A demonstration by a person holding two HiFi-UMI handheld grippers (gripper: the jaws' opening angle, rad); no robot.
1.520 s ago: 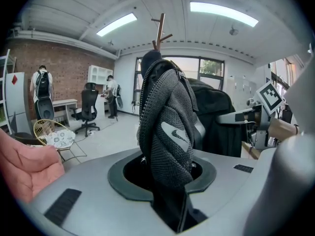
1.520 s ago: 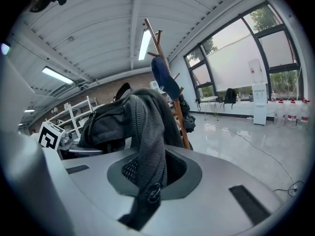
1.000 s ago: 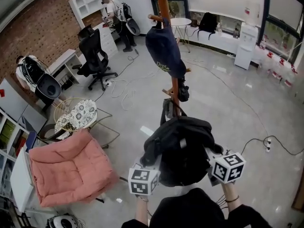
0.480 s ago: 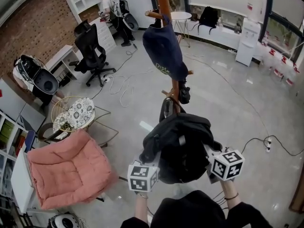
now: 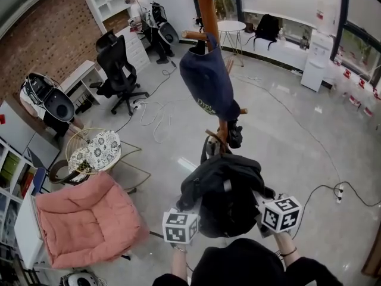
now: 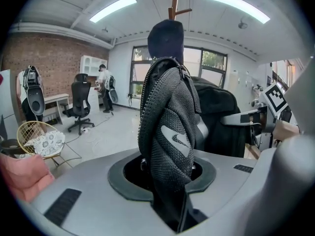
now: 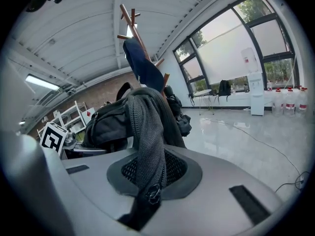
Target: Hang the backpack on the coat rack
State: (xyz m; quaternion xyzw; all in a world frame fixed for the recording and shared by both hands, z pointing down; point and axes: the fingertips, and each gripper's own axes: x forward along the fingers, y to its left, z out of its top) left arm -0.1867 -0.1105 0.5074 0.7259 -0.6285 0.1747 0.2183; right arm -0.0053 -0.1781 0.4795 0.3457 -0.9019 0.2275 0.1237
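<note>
We hold the backpack [image 5: 225,192] up off the floor between our two hands. The left tool [image 5: 188,212] is clamped on a padded shoulder strap [image 6: 170,132], and the right tool [image 5: 265,201] is closed tight on a mesh strap [image 7: 147,141]. The coat rack [image 5: 209,16] stands straight ahead beyond the bag, its post upright and roughly on the line midway between our hands, so neither hand is clearly nearer. A navy garment [image 5: 208,82] fills an upper peg, and the lower pegs [image 5: 212,134] sit just past the bag's top loop [image 5: 209,149]. Against a second ago, the lower pegs lie closer to the bag's top. Both grips are unchanged and the bag hangs the same way.
</note>
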